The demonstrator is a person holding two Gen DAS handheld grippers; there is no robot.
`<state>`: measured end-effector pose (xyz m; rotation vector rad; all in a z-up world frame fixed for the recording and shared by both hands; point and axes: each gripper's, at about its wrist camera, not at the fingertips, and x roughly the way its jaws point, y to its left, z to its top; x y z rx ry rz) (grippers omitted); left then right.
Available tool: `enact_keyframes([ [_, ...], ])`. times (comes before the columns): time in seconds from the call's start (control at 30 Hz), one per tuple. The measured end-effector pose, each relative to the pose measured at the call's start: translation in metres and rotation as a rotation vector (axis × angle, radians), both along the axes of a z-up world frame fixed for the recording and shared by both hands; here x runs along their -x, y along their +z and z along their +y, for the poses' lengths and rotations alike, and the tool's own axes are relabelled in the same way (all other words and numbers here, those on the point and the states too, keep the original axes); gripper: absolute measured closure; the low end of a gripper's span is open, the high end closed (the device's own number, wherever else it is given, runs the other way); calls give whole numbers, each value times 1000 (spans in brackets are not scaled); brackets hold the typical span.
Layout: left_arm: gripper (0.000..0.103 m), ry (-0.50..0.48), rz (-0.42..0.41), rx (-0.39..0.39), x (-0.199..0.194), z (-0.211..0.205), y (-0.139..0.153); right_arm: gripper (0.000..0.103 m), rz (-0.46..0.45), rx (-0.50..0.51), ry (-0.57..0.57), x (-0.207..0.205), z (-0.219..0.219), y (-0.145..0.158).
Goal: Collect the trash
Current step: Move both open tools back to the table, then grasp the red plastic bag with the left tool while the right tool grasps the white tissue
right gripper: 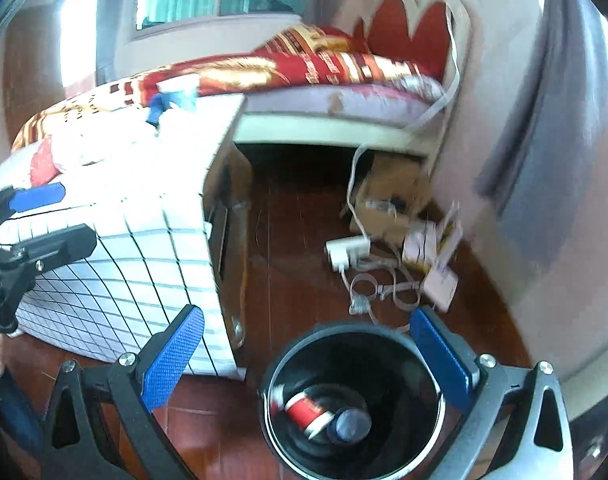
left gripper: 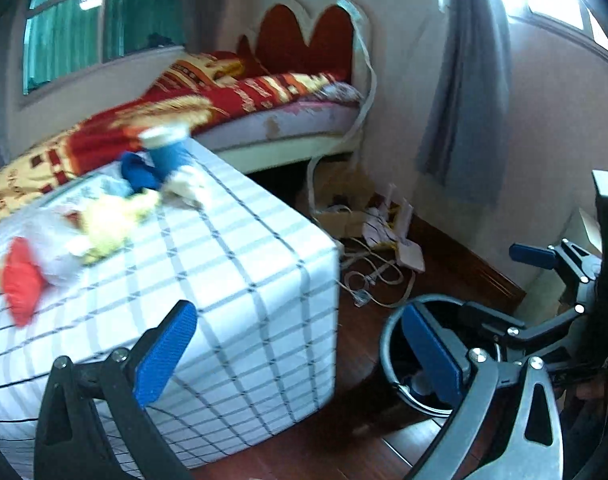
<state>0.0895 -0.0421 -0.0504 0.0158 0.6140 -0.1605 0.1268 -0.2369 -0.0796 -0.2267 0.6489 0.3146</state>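
Trash lies on the table with the checked cloth (left gripper: 244,280): a blue paper cup (left gripper: 168,148), a blue scrap (left gripper: 138,172), a yellow crumpled wrapper (left gripper: 112,220), a white plastic bag (left gripper: 52,240) and a red piece (left gripper: 22,280). My left gripper (left gripper: 300,356) is open and empty at the table's near corner. A black bin (right gripper: 336,328) stands on the floor beside the table and holds a red can (right gripper: 304,410) and a dark blue cup (right gripper: 350,424). My right gripper (right gripper: 306,360) hangs open and empty just above the bin. The left wrist view also shows the bin (left gripper: 385,332).
A bed (left gripper: 264,92) with a red and gold cover stands behind the table. On the wooden floor by the wall lie a cardboard box (right gripper: 392,196), a power strip (right gripper: 346,252) and loose cables (right gripper: 380,292). A grey curtain (left gripper: 468,80) hangs at the right.
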Motion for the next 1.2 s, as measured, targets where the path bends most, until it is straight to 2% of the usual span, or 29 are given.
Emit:
enact_keyframes([
  [0.23, 0, 134, -62, -48, 14, 57, 17, 0, -66, -73, 110, -2, 66, 36],
  [0.37, 0, 235, -63, -71, 16, 99, 20, 0, -81, -43, 132, -21, 105, 37],
  [0.53, 0, 396, -33, -51, 8, 163, 8, 0, 14, -29, 148, -49, 141, 31],
  [0.67, 2, 478, -7, -36, -9, 201, -5, 0, 34, -32, 157, -76, 172, 27],
  [0.77, 5, 505, 5, -22, -20, 216, -11, 1, 70, -49, 164, -103, 188, 23],
  [0.83, 5, 513, 10, -15, -27, 222, -15, 10, 92, -51, 167, -121, 198, 20],
  [1.07, 13, 496, 40, 27, -54, 233, -25, 20, 150, -12, 178, -175, 224, 11],
  [1.17, 18, 475, 53, 32, -63, 234, -28, 28, 178, -18, 178, -194, 231, 9],
  [1.2, 19, 466, 58, 34, -65, 234, -29, 35, 185, -23, 180, -197, 232, 8],
])
